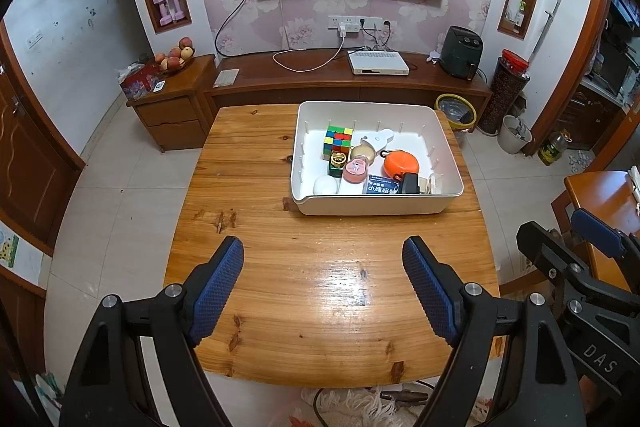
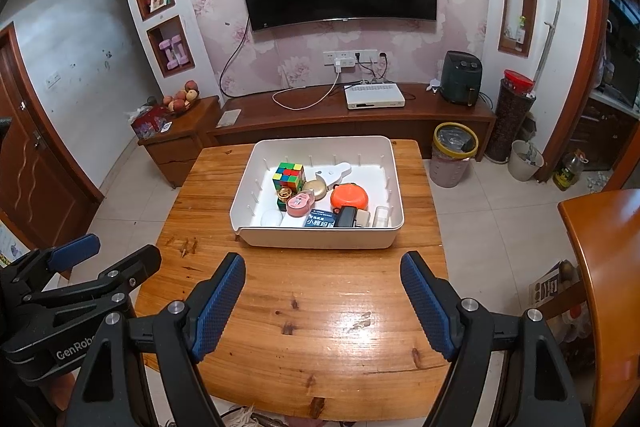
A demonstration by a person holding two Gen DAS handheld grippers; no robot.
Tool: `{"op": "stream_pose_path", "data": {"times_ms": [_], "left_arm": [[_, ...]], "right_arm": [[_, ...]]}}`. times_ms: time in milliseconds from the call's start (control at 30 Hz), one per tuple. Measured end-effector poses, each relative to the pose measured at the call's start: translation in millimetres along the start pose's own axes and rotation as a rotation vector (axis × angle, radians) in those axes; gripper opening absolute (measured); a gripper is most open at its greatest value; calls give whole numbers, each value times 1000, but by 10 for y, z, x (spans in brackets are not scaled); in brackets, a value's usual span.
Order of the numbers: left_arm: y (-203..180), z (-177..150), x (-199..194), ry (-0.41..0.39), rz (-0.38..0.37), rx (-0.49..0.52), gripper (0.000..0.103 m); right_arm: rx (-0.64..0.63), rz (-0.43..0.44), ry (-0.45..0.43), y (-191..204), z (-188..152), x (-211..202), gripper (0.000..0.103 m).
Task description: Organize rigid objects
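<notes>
Your left gripper (image 1: 323, 247) hangs over the near half of the table (image 1: 280, 287), fingers spread wide, nothing between them; the blue pads (image 1: 218, 291) touch nothing. Your right gripper (image 2: 323, 263) sits the same way: fingers wide, empty, tilted down toward the table. In the left view the right gripper shows at the right edge, beside the table's corner; in the right view the left gripper (image 2: 100, 253) shows off the table's left edge.

The bin (image 2: 316, 239) stands on the far half of the table, well apart from both grippers. All the task's small things lie inside it:
- cube (image 2: 289, 177), toward the bin's far left
- white flat piece (image 2: 334, 171), just right of the cube
- round tan thing (image 2: 315, 190), touching the white piece's near side
- orange disc (image 2: 349, 195), right of centre in the bin
- pink case (image 2: 300, 205), near side of the cube
- gold-topped piece (image 2: 285, 194), left of the pink case
- dark card (image 2: 320, 219) with white characters, against the bin's near wall
- black block (image 2: 346, 217), just right of the card
- white oval (image 2: 270, 217), bin's near left corner
- white box (image 2: 382, 217), bin's near right corner

No task thing lies on the table outside the bin.
</notes>
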State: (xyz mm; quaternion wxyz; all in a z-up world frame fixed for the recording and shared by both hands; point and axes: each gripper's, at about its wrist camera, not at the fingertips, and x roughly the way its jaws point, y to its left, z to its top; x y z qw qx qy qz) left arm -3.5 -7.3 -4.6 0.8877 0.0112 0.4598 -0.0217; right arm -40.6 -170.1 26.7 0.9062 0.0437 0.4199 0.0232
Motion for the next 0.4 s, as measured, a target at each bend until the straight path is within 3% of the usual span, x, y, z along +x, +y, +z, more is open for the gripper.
{"op": "stream_pose_path", "data": {"times_ms": [400], "left_arm": [[-8,10,1,1,-3,1,84]], "right_arm": [[2,-1,3,20,-1,6,81]]}}
